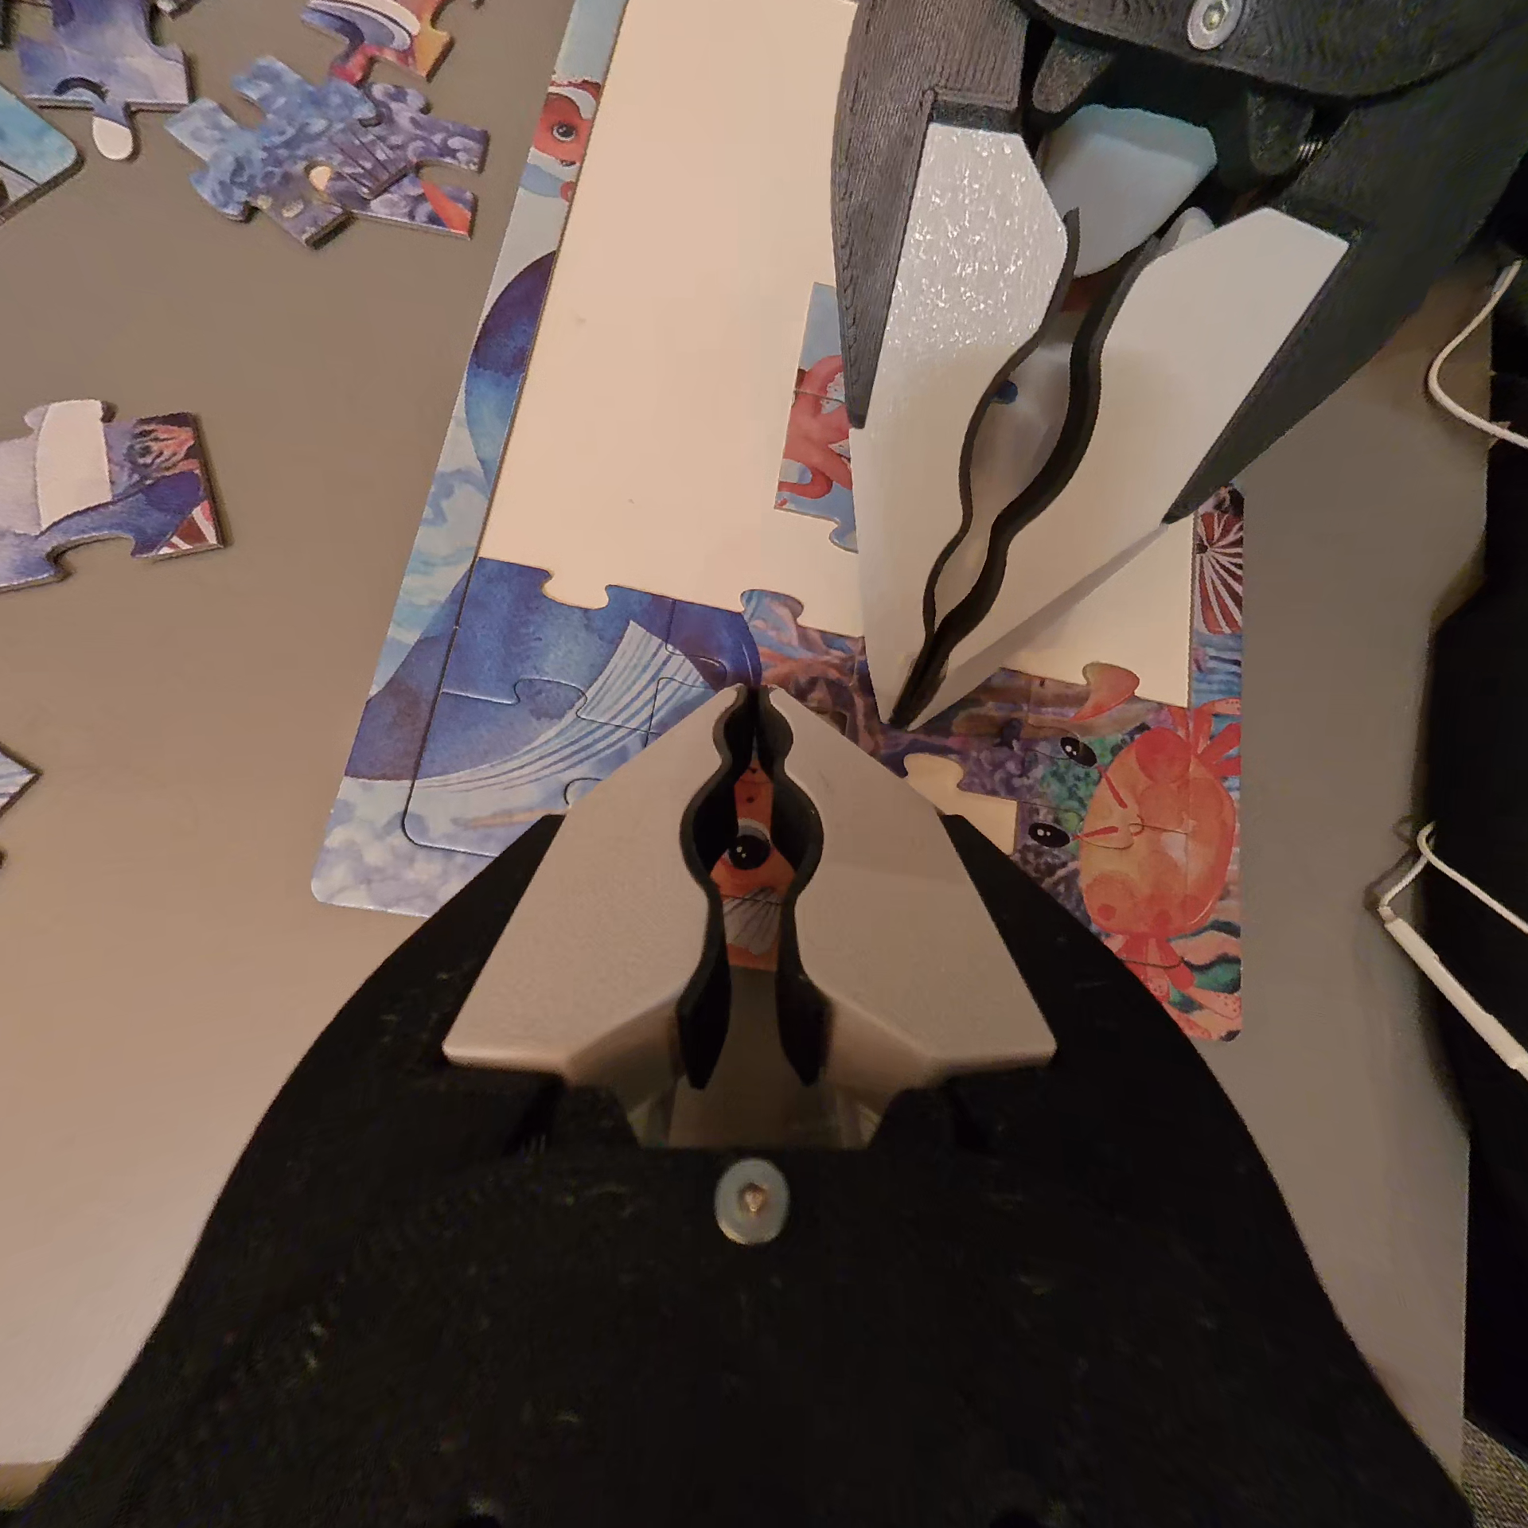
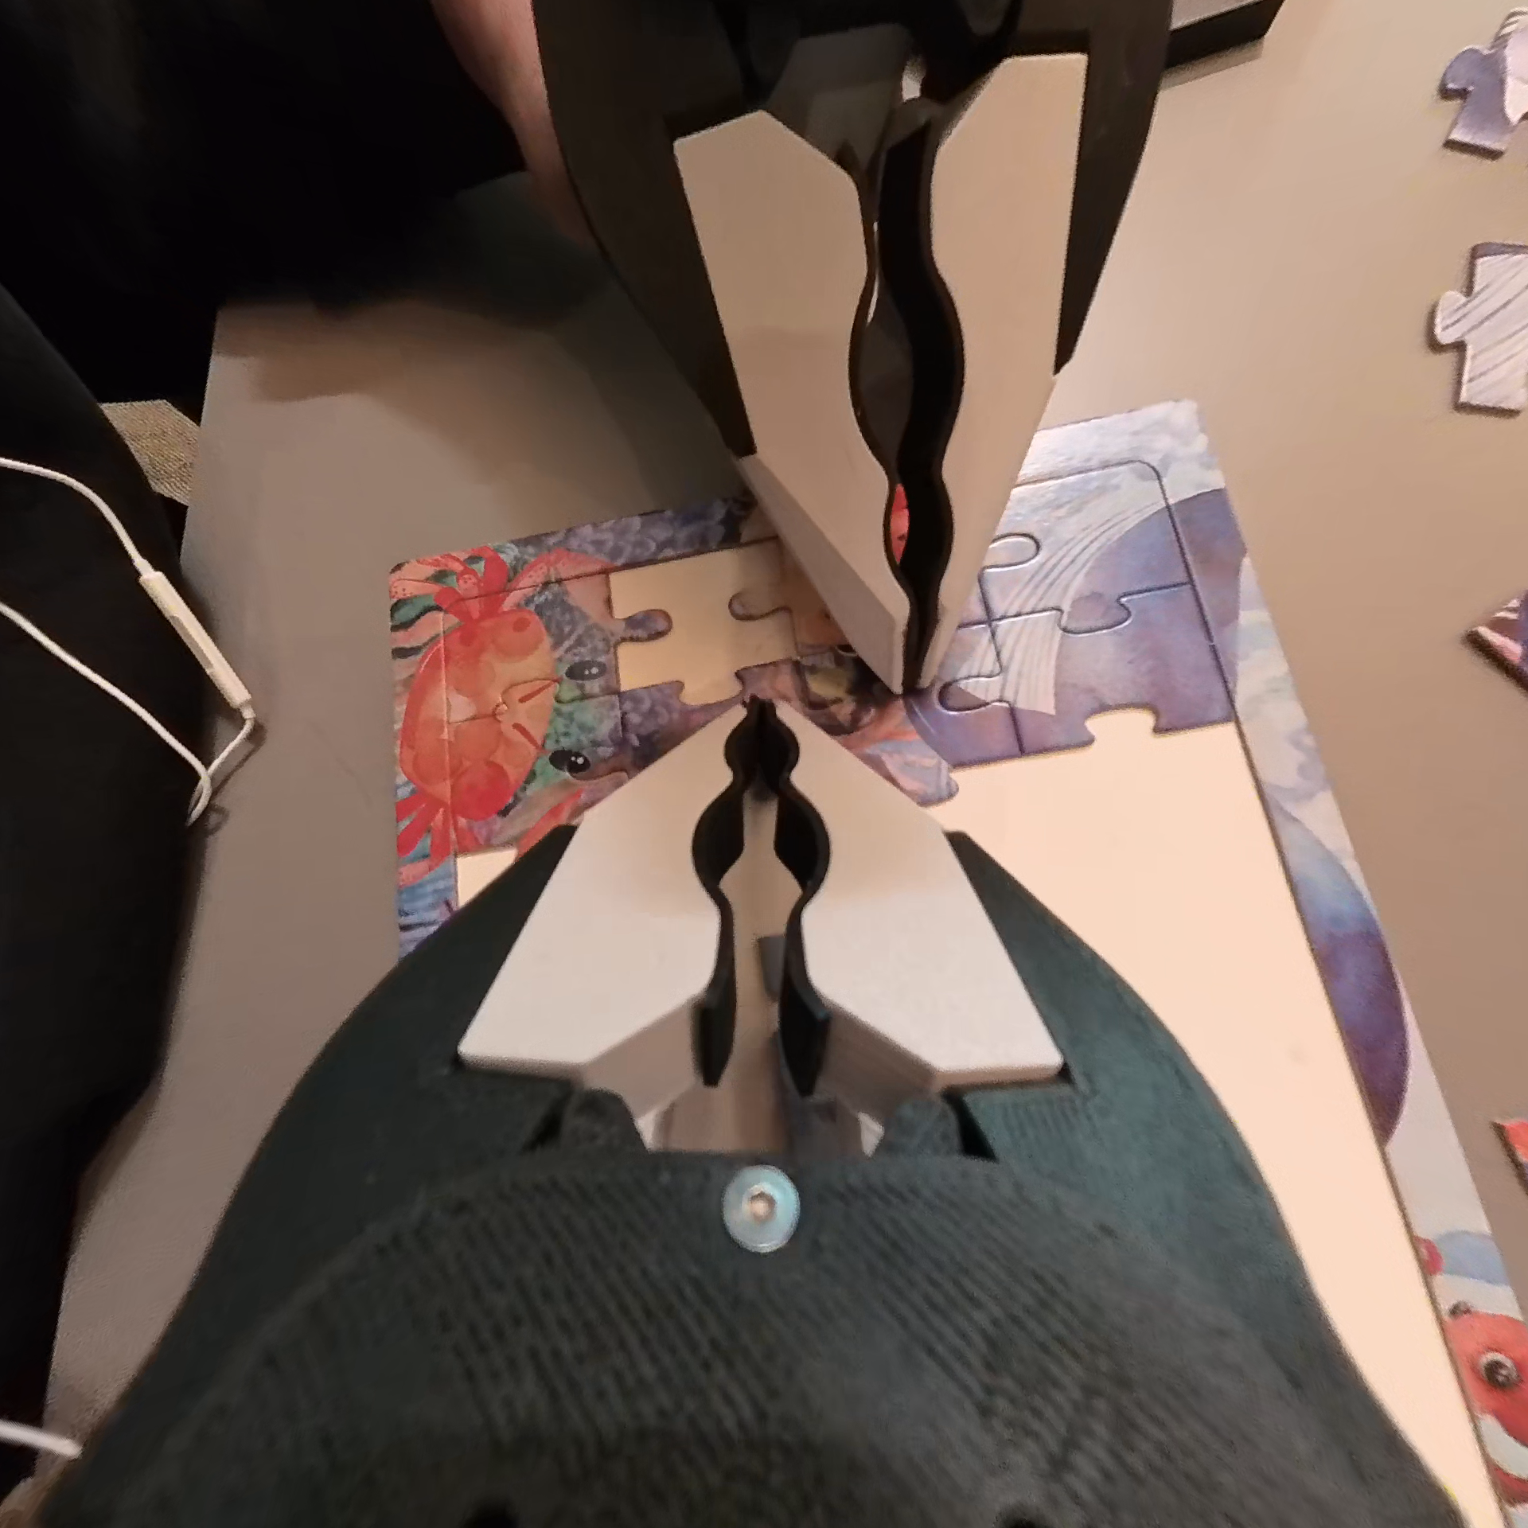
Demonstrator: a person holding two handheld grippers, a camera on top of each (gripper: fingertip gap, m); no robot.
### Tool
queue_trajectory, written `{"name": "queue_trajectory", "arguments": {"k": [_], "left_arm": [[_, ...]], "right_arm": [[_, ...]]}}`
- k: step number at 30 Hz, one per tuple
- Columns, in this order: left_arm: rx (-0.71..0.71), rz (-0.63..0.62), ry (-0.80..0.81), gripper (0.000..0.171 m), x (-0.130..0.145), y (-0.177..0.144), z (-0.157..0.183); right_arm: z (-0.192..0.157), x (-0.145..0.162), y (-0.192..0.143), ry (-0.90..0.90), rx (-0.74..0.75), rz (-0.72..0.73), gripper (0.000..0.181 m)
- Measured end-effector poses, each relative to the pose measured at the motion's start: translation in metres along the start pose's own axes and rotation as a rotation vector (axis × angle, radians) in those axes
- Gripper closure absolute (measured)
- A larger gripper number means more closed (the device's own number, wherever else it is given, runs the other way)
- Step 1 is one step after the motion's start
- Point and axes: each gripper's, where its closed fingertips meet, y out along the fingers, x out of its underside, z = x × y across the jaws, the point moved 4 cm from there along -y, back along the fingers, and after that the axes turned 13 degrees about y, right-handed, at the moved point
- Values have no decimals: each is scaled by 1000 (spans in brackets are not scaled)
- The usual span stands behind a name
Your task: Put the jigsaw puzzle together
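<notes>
The puzzle tray [image 1: 661,331] is a white board with a printed sea frame, and it also shows in the right wrist view [image 2: 1116,909]. Joined blue whale pieces [image 1: 562,661] and orange crab pieces [image 1: 1149,810] fill its near row. An empty slot [image 2: 703,628] lies between them. My left gripper [image 1: 754,699] is shut, tips down on the joined pieces, with an orange fish piece [image 1: 748,852] showing through the gap behind its tips. My right gripper [image 2: 756,711] is shut too, its tips resting on the pieces close beside the left gripper's [image 2: 914,682]. Neither visibly holds a piece.
Several loose pieces [image 1: 331,149] lie on the grey table left of the tray, one more nearer [image 1: 107,488], and others show in the right wrist view [image 2: 1488,331]. A white cable [image 1: 1447,951] runs along the table edge by the crab corner, next to a person's dark clothing [image 2: 83,496].
</notes>
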Motion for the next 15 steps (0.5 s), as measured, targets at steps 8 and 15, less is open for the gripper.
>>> {"name": "queue_trajectory", "arguments": {"k": [8, 15], "left_arm": [[5, 8, 0, 171, 0, 0, 0], [46, 30, 13, 171, -4, 3, 8]], "right_arm": [[-2, -1, 3, 23, -14, 8, 181], [-2, -1, 3, 17, 2, 7, 181]]}}
